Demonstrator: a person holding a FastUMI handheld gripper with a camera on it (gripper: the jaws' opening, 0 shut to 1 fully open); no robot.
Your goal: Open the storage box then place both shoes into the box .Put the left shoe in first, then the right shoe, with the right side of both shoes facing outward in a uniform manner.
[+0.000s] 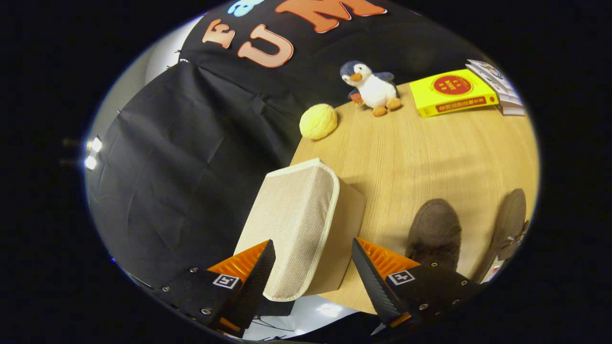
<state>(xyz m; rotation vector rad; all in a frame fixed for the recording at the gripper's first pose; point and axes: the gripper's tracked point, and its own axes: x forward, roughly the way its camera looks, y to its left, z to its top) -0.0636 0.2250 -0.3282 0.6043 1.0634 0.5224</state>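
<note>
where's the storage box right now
In the gripper view, the storage box stands at the wooden table's near corner, between the open gripper's fingers, with two brown shoes beside it.

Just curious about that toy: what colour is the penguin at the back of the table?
The plush penguin is dark blue-grey and white, with orange beak and feet, seen in the gripper view.

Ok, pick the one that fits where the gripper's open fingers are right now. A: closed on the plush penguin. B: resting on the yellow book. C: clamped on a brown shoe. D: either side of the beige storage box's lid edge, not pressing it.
D: the gripper is open, with the trimmed lid edge of the storage box lying in the gap between its fingers, neither one visibly pressing it.
</note>
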